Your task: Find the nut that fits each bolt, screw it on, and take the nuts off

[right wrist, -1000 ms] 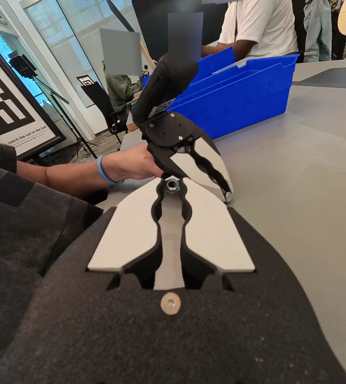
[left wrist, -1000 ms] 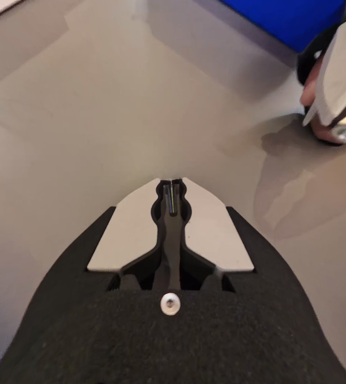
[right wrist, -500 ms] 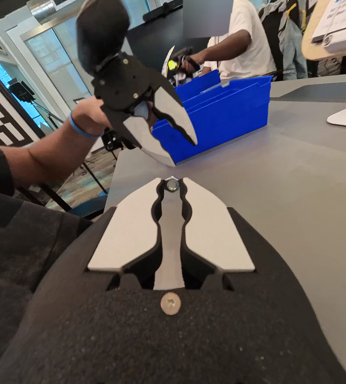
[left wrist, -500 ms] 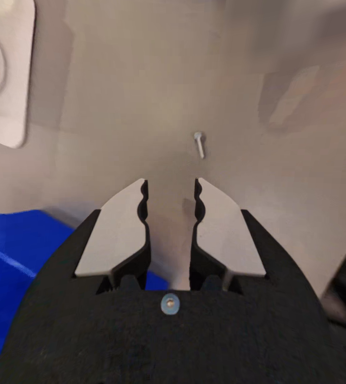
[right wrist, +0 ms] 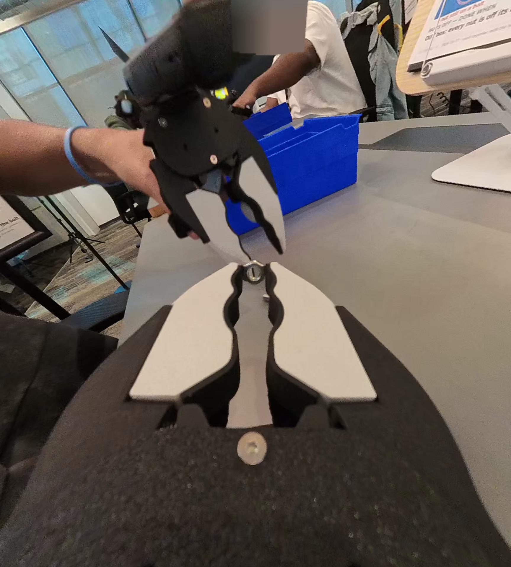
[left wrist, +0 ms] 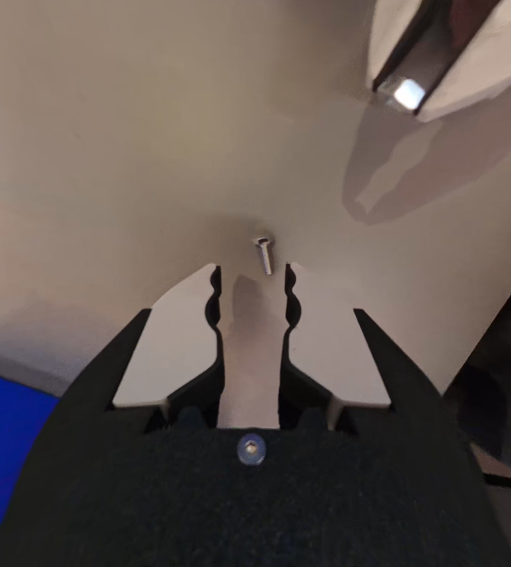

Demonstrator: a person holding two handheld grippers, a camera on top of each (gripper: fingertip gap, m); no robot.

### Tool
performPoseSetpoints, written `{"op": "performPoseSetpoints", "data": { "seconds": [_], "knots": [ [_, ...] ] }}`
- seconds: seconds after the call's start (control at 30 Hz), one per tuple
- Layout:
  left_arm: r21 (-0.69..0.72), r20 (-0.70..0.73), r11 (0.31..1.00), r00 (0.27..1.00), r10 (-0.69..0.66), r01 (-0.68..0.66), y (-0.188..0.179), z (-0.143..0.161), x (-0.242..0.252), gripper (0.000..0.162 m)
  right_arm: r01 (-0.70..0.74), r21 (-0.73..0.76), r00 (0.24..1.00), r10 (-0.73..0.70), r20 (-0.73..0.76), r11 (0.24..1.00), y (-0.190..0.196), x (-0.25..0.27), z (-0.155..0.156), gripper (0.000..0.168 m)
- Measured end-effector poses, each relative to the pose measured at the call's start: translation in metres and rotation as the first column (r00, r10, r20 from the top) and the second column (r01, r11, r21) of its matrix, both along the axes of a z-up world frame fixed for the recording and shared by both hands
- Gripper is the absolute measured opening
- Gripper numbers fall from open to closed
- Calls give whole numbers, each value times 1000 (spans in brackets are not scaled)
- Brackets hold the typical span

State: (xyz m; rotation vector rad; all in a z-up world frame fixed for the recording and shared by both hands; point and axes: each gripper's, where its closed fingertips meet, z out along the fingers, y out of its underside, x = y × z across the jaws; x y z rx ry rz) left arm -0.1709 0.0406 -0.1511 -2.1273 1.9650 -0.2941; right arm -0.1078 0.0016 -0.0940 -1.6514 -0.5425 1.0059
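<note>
A small silver bolt (left wrist: 263, 254) lies on the grey table (left wrist: 125, 153), just ahead of my left gripper (left wrist: 251, 267). The left gripper is open and empty and points down at the bolt, which sits near its right fingertip. My right gripper (right wrist: 252, 266) is shut on a silver hex nut (right wrist: 252, 274) at its fingertips and holds it above the table. In the left wrist view the nut (left wrist: 406, 92) shows at the top right. In the right wrist view the left gripper (right wrist: 262, 247) hangs open just beyond the nut.
A blue bin (right wrist: 315, 159) stands on the table behind the left gripper, and it also shows in the left wrist view (left wrist: 2, 445). A white monitor stand base (right wrist: 487, 171) sits at the right. People sit beyond the table. The table edge runs at the left. Spacing between my two grippers at the tips: around 10 cm.
My left gripper opened and let go of the bolt, which now lies on the table. It rose, turned to point down, then moved closer to the bolt. The right gripper kept the nut.
</note>
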Motion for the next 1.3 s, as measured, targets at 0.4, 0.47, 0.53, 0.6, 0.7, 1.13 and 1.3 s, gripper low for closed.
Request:
{"op": "performPoseSetpoints", "data": {
  "seconds": [0.4,0.47,0.53,0.6,0.7,1.13,1.3],
  "knots": [
    [-73,-118,984,981,152,-161,-3,-38,12,30,-4,3,1000,4,25,1000,-1,0,-2,14],
    [-61,-122,983,979,165,-173,-2,-42,13,16,-8,1,1000,8,30,1000,-2,-1,-3,14],
    [-45,-119,984,979,164,-170,2,-43,14,15,-12,-1,999,12,31,1000,-2,-2,-3,14],
    [-53,-128,985,979,159,-166,3,-42,11,15,-14,-3,999,14,32,1000,-2,-2,-3,14],
    [-121,21,978,984,175,-171,9,-22,20,15,-15,-10,1000,16,26,1000,-2,-2,-3,14],
    [-752,649,617,92,755,234,26,128,24,14,172,526,920,-326,216,833,14,-14,38,14],
    [-797,595,573,90,799,189,31,118,27,15,232,706,743,-591,316,669,30,-25,46,14]
  ]
}}
